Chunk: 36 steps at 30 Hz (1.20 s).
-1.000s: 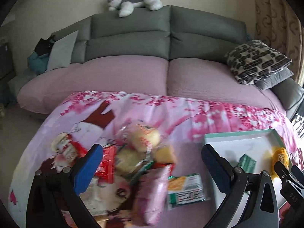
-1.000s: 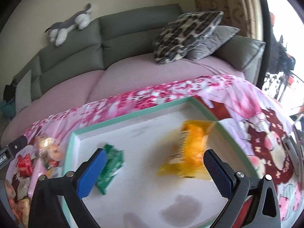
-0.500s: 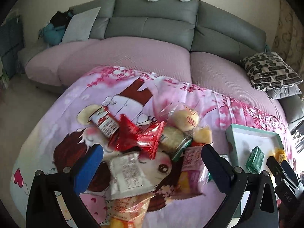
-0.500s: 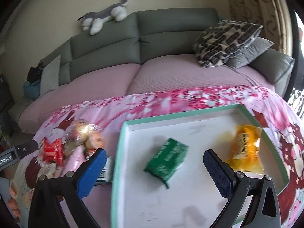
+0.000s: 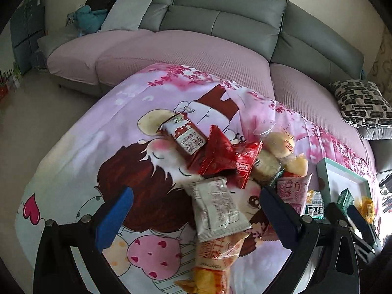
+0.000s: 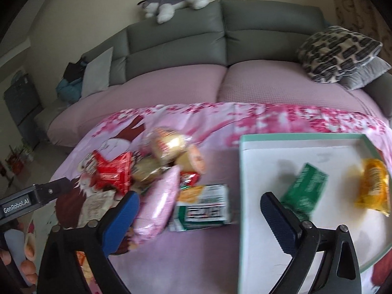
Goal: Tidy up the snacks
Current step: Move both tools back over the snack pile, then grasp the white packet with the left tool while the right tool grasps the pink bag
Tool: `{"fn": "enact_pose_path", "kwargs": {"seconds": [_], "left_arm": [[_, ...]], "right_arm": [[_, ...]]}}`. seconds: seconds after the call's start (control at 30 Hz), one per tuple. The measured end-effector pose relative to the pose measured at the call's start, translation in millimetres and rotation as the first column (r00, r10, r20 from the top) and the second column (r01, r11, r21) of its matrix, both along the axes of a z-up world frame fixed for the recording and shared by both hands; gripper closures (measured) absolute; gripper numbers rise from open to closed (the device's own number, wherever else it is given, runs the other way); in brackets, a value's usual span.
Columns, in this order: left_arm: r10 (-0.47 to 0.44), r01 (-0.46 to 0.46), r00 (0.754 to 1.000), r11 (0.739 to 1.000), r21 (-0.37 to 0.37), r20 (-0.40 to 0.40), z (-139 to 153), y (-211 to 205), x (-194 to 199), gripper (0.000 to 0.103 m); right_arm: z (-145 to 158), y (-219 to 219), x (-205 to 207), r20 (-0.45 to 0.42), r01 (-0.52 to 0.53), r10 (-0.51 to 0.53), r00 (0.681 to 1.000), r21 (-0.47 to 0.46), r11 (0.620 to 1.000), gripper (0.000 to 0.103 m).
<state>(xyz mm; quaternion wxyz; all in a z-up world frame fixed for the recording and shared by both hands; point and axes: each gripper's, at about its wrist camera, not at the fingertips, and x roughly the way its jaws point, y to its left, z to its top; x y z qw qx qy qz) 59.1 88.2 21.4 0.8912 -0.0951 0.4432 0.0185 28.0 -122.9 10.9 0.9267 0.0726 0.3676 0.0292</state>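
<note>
A pile of snack packets lies on a pink cartoon cloth (image 5: 80, 161). In the left wrist view my open, empty left gripper (image 5: 196, 210) hovers over a white packet (image 5: 215, 208), with red packets (image 5: 220, 159) and buns (image 5: 281, 142) beyond. In the right wrist view my open, empty right gripper (image 6: 199, 212) hangs above a green-and-white packet (image 6: 203, 208) and a pink packet (image 6: 159, 201), just left of a white tray with a mint rim (image 6: 301, 136). The tray holds a green packet (image 6: 306, 188) and a yellow packet (image 6: 373, 186).
A grey and pink sofa (image 5: 196, 49) runs behind the table, with patterned cushions (image 6: 338, 51) at its right end and a plush dog (image 6: 174, 0) on its back. The left gripper's body (image 6: 31, 198) shows at the left edge of the right wrist view.
The left gripper swung left from the tray side to over the snack pile. The right gripper swung left from above the tray to its left edge; the yellow packet now lies still in the tray.
</note>
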Motion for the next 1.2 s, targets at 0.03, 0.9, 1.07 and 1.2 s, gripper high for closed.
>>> {"fn": "enact_pose_path", "kwargs": {"seconds": [0.03,0.9,1.07,1.2], "left_arm": [[-0.007,0.007,1.0,1.0,-0.006,-0.004,-2,1,0,0.0],[-0.099,0.079,0.981,0.99,-0.119,-0.166,-65,-24,29,0.047],[-0.088,0.069,0.984,0.99,-0.125,-0.157,-64,-21,29,0.052],[-0.09,0.072,0.984,0.99,-0.119,-0.154,-63,-22,28,0.053]], "right_arm": [[-3,6,2,-0.01,-0.013,0.013,1.0,0.001,1.0,0.011],[-43,52,20,-0.107,-0.121,0.118,0.987,-0.03,0.992,0.058],[-43,49,20,-0.106,-0.118,0.115,0.988,-0.02,0.993,0.06],[-42,50,19,-0.104,-0.118,0.115,0.988,-0.026,0.993,0.062]]}}
